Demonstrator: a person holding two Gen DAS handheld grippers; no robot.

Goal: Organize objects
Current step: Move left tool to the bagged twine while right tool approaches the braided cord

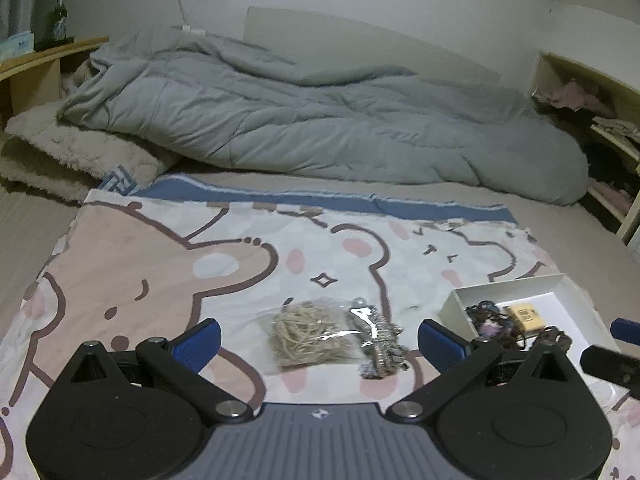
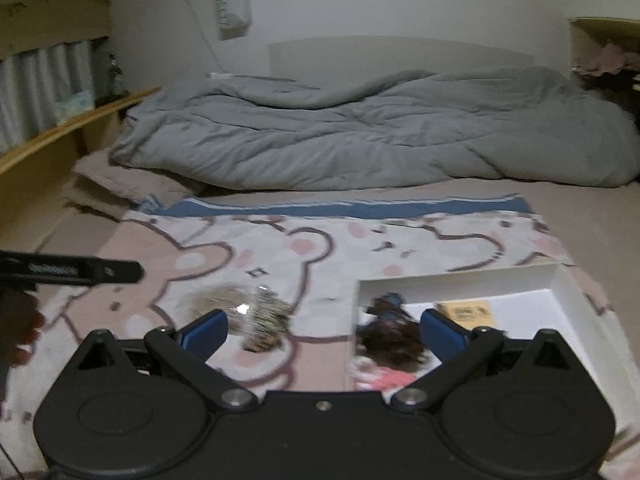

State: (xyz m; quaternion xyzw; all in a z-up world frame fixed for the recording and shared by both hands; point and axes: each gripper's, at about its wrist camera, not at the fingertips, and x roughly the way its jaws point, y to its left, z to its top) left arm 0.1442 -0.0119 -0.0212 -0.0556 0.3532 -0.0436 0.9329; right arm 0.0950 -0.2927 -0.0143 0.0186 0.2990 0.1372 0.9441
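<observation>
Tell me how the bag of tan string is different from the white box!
The bag of tan string is soft, clear and lies flat on the cartoon blanket; the white box is stiff, with upright walls. The bag is sealed around one bundle; the box is open, holding several things. Both rest on the blanket.

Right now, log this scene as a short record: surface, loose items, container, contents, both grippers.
surface: cartoon bear blanket spread on the bed
loose items: clear bag of tan cord and a silvery bundle, side by side, outside the box
container: white box, open top, right of the loose items
contents: small yellow box, dark tangled items; a pink item shows in the right wrist view
left gripper: open, empty, in front of the bag
right gripper: open, empty, over the box's left edge
background: grey duvet
</observation>
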